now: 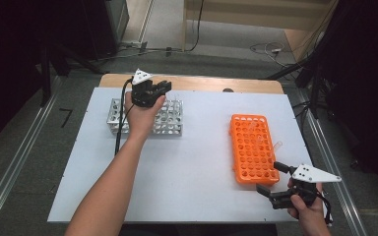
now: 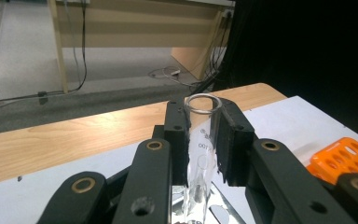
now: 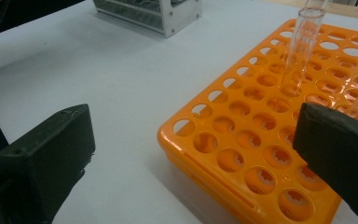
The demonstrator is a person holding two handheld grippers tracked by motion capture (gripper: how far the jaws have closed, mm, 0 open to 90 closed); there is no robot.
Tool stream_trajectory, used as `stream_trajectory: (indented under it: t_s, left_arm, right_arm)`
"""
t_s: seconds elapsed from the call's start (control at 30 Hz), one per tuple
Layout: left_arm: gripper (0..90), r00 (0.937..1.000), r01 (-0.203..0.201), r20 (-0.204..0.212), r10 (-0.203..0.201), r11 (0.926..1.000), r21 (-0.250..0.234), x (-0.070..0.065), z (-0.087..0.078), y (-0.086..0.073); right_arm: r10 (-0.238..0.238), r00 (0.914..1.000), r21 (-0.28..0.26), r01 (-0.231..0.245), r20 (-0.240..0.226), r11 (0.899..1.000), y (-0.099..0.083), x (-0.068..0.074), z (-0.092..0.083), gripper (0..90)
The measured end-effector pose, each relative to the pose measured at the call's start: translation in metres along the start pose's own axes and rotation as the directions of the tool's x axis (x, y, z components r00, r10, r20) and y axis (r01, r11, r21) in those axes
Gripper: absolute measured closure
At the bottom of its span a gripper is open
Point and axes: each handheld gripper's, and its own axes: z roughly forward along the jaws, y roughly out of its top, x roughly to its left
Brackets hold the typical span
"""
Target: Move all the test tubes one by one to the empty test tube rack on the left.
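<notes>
My left gripper (image 1: 162, 87) hovers over the far side of a silver metal tube rack (image 1: 170, 120) at the table's back left. In the left gripper view the gripper (image 2: 204, 119) is shut on a clear glass test tube (image 2: 200, 154), which stands upright between the pads with its open rim above them. An orange tube rack (image 1: 252, 147) with many round holes lies at the right. One clear tube (image 3: 304, 42) stands in the orange rack (image 3: 261, 140). My right gripper (image 1: 270, 178) rests near the orange rack's front corner, open with nothing between its jaws (image 3: 191, 154).
The racks sit on a white tabletop (image 1: 192, 162) over a wooden table whose edge (image 1: 202, 82) shows at the back. The metal rack (image 3: 154, 14) is far beyond the right gripper. Cables lie on the floor behind the table.
</notes>
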Motion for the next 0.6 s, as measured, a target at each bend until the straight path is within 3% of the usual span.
stream_trajectory:
  t_s: [0.37,0.6]
  left_arm:
    - [75.6,0.9993,0.014,-0.035,-0.014,0.9999,0.009,0.003,0.020,-0.002]
    - [75.6,0.9980,0.017,-0.061,-0.014,0.9981,0.059,0.003,0.026,-0.008]
  right_arm:
    - [0.002,1.0000,-0.003,-0.002,0.005,1.000,-0.001,0.000,-0.002,0.0]
    - [0.001,1.0000,0.003,-0.001,0.000,1.000,-0.001,0.001,0.000,0.0]
